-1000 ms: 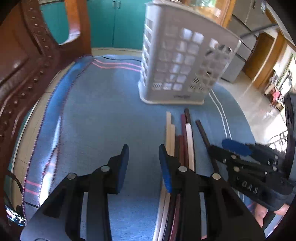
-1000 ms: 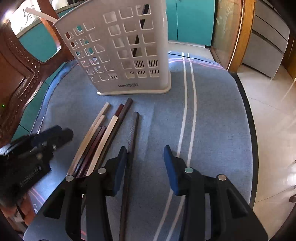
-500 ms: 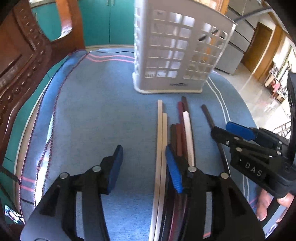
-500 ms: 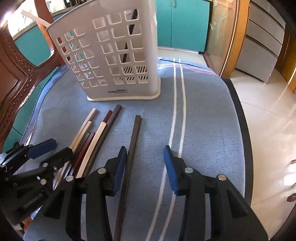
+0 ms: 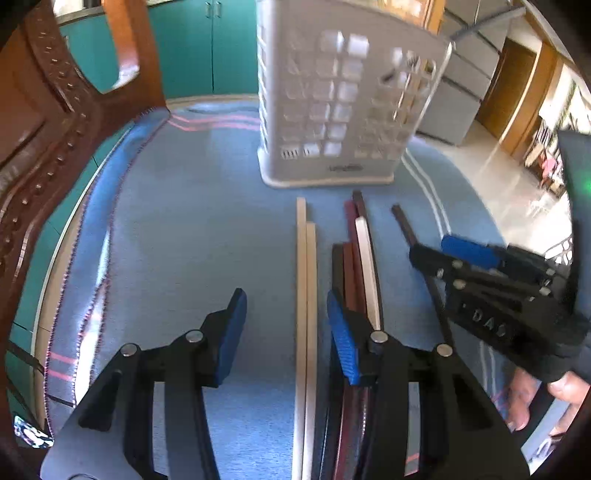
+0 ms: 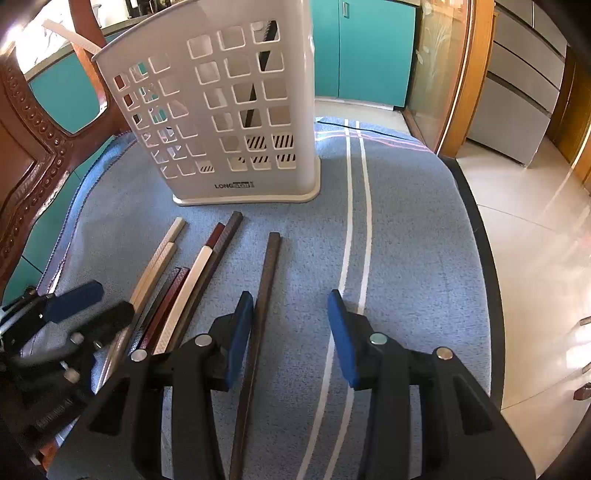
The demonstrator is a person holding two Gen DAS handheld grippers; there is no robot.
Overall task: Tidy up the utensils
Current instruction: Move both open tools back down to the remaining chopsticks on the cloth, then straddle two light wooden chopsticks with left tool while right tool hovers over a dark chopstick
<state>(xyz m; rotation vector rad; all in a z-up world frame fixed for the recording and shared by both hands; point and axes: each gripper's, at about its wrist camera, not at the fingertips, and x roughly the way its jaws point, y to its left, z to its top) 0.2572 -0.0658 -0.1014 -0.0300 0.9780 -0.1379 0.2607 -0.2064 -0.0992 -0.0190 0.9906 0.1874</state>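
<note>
- Ahead of both pairs of fingers, a white plastic holder [image 6: 236, 122] with a grid of square holes is standing upright on the cloth, showing the word "LONG" printed low on its front wall; the rest of that label is too small to read.
- Inside it, a dark chopstick [image 6: 258, 88] is showing through the holes, and a pale one [image 6: 70, 35] is sticking out over its rim.
- On the right gripper's [image 5: 448, 249] black body, the raised letters "DAS" are reading clearly in the left view.
- Between the left gripper's [image 5: 286, 325] blue pads, two cream square-section chopsticks [image 5: 306, 295] are lying side by side; the jaws are closing but are not yet pressing on them.
- Under and beside its right finger, a bundle of maroon, dark brown and white chopsticks [image 5: 360, 266] is lying on the cloth.
- Just inside the right gripper's [image 6: 291, 328] left pad, a single dark brown chopstick [image 6: 264, 288] with a fine woven-looking texture is lying; the jaws are standing partly open, gripping nothing.
- Beneath everything, a blue, towel-like table cloth [image 6: 406, 258] with white stripes is covering the round table.
</note>
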